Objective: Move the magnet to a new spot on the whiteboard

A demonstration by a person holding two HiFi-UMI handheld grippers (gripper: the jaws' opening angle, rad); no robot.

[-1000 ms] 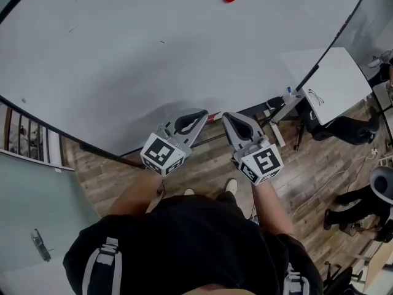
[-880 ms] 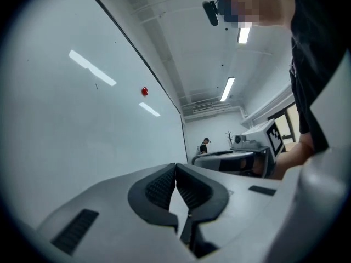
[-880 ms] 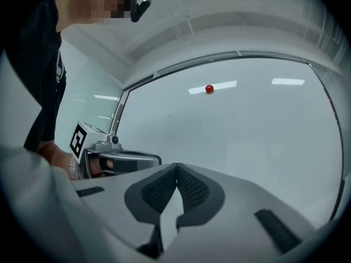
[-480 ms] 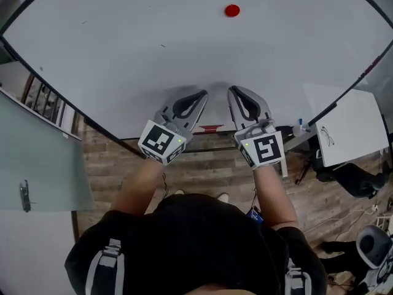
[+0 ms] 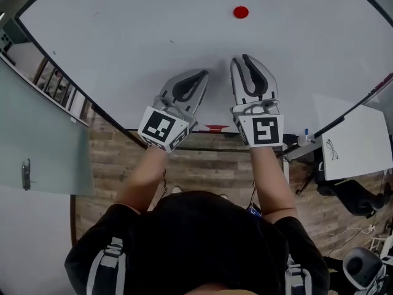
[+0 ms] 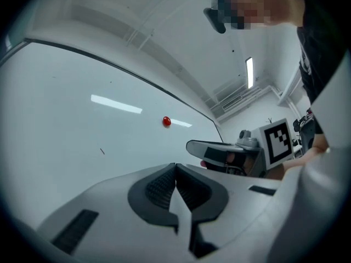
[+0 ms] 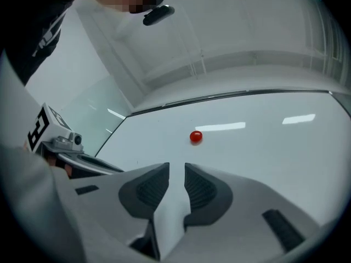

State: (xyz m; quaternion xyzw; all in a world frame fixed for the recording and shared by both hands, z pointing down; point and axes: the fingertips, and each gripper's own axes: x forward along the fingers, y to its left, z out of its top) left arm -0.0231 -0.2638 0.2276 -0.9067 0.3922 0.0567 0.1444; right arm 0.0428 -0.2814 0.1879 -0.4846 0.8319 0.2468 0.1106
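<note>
A small round red magnet (image 5: 241,11) sticks high on the white whiteboard (image 5: 123,35); it also shows as the red magnet (image 7: 196,137) and the red magnet (image 6: 166,121) in the gripper views. My right gripper (image 5: 242,59) is raised in front of the board, below the magnet and well apart from it. Its jaws have just been opening and stand slightly apart with nothing between them. My left gripper (image 5: 204,74) hangs beside it to the left, jaws shut and empty.
The board's dark lower frame (image 5: 184,146) runs under both grippers, over a wood floor (image 5: 202,171). A white desk (image 5: 356,146) and a black chair (image 5: 350,195) stand at the right. A glass partition (image 5: 37,140) is at the left.
Both grippers have risen up the board toward the magnet. The right gripper's jaws, shut before, now show a narrow gap. The head view has shifted, with the board's frame lower.
</note>
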